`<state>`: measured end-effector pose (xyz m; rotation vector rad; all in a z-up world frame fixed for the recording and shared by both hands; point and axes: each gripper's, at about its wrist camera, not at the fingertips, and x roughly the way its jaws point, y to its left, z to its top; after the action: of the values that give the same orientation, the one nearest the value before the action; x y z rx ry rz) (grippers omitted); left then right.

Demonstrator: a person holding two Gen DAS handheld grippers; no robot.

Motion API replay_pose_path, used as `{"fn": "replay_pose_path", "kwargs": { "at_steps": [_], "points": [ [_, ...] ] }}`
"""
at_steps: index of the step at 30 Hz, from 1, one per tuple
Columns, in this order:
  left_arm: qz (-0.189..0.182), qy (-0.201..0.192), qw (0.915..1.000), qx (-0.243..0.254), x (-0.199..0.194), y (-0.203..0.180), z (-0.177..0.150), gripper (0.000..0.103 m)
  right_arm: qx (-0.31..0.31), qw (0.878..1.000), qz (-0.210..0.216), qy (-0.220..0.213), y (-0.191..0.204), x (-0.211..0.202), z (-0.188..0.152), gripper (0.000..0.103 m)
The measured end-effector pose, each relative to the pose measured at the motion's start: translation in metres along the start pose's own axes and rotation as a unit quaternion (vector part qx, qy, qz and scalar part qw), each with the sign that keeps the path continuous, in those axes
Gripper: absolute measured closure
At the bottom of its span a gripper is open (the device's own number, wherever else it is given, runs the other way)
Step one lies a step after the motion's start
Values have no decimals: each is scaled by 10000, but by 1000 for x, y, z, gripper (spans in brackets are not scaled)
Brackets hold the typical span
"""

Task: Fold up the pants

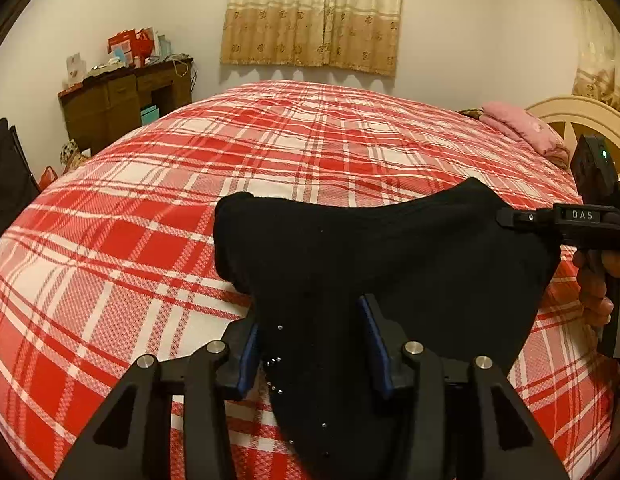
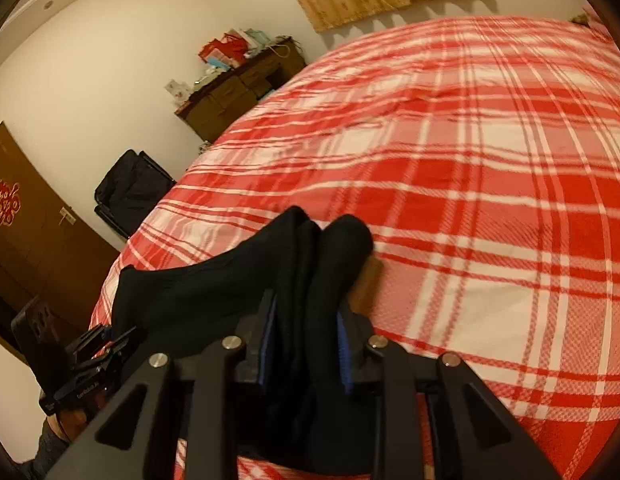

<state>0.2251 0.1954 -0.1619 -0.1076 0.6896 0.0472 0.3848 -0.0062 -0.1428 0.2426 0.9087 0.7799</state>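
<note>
The black pants (image 1: 389,264) hang stretched between my two grippers above the red plaid bed (image 1: 150,216). My left gripper (image 1: 310,332) is shut on one corner of the pants, which drape down between its blue pads. My right gripper (image 1: 505,218) shows at the right edge of the left wrist view, shut on the other corner. In the right wrist view my right gripper (image 2: 306,320) is shut on bunched black pants (image 2: 214,280). The left gripper (image 2: 110,336) shows at the lower left there, at the far end of the cloth.
A pink pillow (image 1: 521,128) and cream headboard (image 1: 581,116) lie at the bed's right end. A brown dresser (image 1: 122,100) with boxes stands by the left wall. A black bag (image 2: 130,188) and brown door (image 2: 34,236) are to the left. A curtain (image 1: 313,12) hangs behind.
</note>
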Motion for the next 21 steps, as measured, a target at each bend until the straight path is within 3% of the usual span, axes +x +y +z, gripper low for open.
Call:
{"fn": "replay_pose_path", "kwargs": {
  "at_steps": [7,9,17,21],
  "points": [
    [76,22,9998,-207,-1,6,-2,41,133,9999,-59,78,-7,0,-4,68],
    [137,28,9996,-256,-3,7,-3,34,130,9998,-119,99,-8,0,-5,61],
    [232,46,9988,-424,-10,10,-9,28,95,9992,-390,28,-13,-13,-8,50],
    [217,71,9985,-491,-9,12,-11,27,131,9990,-424,84,-14,-14,-9,50]
  ]
}}
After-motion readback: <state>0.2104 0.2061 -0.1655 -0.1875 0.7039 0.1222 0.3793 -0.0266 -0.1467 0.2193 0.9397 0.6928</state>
